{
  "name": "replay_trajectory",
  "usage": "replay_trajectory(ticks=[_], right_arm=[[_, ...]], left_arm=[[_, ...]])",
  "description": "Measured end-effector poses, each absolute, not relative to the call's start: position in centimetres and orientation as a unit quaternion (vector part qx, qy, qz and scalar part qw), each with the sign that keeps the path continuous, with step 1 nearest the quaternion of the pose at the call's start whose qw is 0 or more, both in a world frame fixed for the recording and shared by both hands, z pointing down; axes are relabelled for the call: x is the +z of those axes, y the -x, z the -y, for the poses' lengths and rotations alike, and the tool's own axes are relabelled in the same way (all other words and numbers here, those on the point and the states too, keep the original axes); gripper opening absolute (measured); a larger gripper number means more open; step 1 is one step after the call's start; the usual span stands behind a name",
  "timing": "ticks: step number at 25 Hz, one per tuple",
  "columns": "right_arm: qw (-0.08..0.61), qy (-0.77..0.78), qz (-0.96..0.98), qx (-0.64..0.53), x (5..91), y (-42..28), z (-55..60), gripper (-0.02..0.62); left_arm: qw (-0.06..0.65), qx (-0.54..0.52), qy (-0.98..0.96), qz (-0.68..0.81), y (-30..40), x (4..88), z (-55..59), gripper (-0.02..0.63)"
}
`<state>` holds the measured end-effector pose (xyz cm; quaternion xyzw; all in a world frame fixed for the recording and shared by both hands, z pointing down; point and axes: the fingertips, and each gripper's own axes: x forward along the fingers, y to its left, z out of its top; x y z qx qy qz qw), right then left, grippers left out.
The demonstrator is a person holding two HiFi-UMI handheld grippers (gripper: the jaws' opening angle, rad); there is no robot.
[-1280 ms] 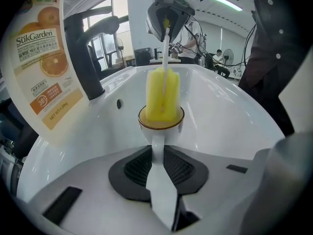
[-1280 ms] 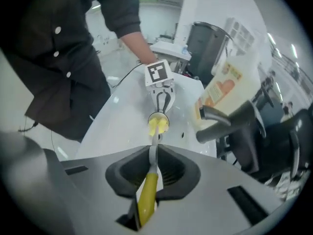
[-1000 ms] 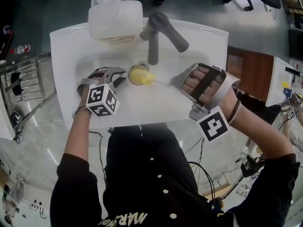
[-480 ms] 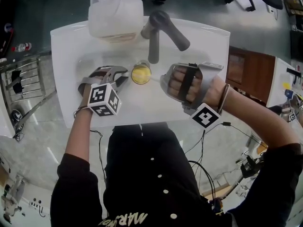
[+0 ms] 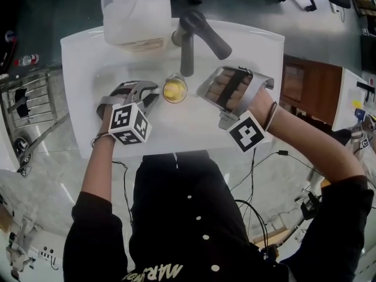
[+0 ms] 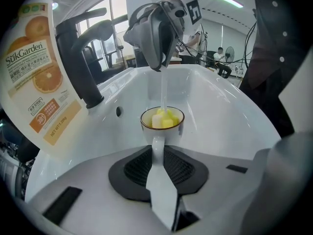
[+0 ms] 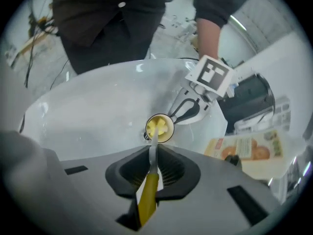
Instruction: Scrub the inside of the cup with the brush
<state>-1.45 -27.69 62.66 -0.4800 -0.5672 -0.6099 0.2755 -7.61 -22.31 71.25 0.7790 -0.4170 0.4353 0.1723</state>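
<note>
One white sink (image 5: 82, 87), everything happens in its bowl. One translucent jug (image 5: 132, 19) with an orange-fruit label stands on the back rim, left of the tap. One dark single-lever tap (image 5: 197, 37), spout out over the bowl.

Two handheld grippers, one per hand, each with one marker cube: the left cube (image 5: 126, 124), the right cube (image 5: 247, 132). Both point steeply down at the same spot from opposite sides.

Left gripper (image 6: 157, 155): jaws clamped on the white handle of the cup, the handle pinched between the pads. Right gripper (image 7: 153, 155): jaws closed on the brush shaft, the yellow handle end sticking out behind the pads.

One cup (image 5: 175, 90): small, white, dark rim line, upright on the sink floor just in front of the tap base, between the two grippers.

One brush (image 7: 148, 192): yellow grip, thin pale shaft, yellow sponge head. The head sits down inside the cup and fills most of the mouth; the shaft rises out of it toward the right gripper.
</note>
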Motion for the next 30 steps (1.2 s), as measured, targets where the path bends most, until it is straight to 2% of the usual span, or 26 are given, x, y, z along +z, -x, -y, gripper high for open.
replay_trajectory(ticks=[4,9,13,17,19,30], right_arm=[[0.397,0.438,0.678,-0.437,63.0,1.4,28.4,0.051],[0.529,0.319,0.780,-0.096,63.6,0.9,28.9,0.051],[0.565,0.200,0.781,0.174,64.1,0.3,29.1,0.052],[0.539,0.067,0.715,0.441,64.4,-0.3,29.5,0.057],[0.526,0.053,0.707,0.469,64.2,-0.6,29.5,0.057],[0.510,0.059,0.728,0.454,63.0,-1.9,29.7,0.051]], left_arm=[[0.168,0.443,-0.776,0.417,7.6,71.3,22.3,0.091],[0.162,0.450,-0.774,0.415,7.4,71.3,22.1,0.091],[0.162,0.452,-0.772,0.417,7.3,71.4,22.0,0.090],[0.159,0.452,-0.769,0.423,7.2,71.3,22.1,0.090],[0.156,0.455,-0.768,0.423,7.0,71.1,22.1,0.089],[0.163,0.459,-0.763,0.424,7.1,71.2,22.3,0.089]])
